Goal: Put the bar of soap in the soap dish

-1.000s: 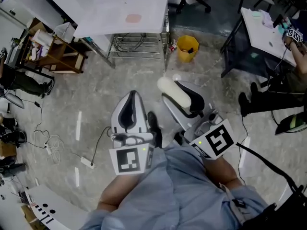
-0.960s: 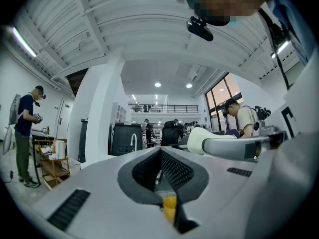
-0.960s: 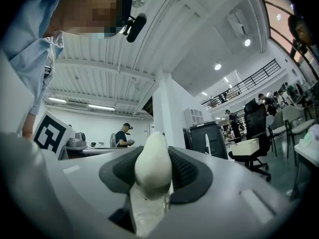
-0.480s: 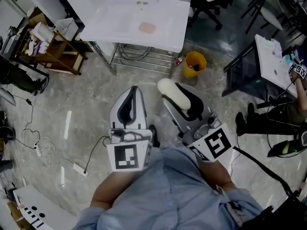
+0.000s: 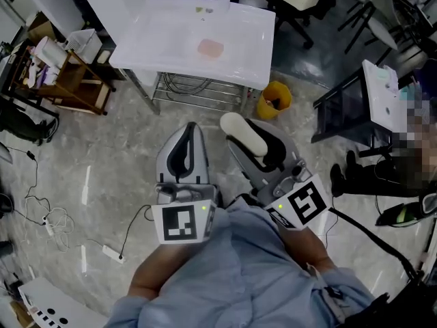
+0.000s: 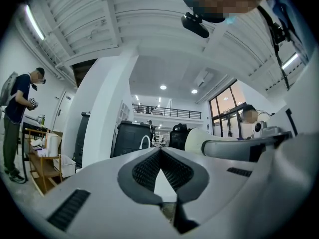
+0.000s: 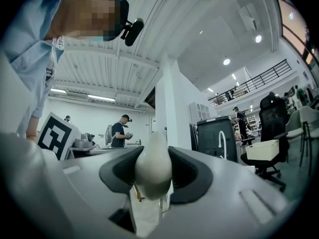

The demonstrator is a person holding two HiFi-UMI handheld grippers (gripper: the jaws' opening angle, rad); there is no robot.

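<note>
The right gripper (image 5: 261,137) clamps the pale soap (image 5: 244,133) (end poking out); the left gripper (image 5: 189,131) has its 2 jaws together, empty. On the far table (image 5: 164,36) sits a pink dish (image 5: 210,48), possibly.

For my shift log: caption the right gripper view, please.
Right gripper holding a white bar of soap, clamped between its jaws.

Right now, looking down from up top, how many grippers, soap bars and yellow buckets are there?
Grippers: 2, the left gripper and the right gripper
Soap: 1, the bar of soap held in the right gripper
Buckets: 1, the yellow bucket
Total: 4
</note>
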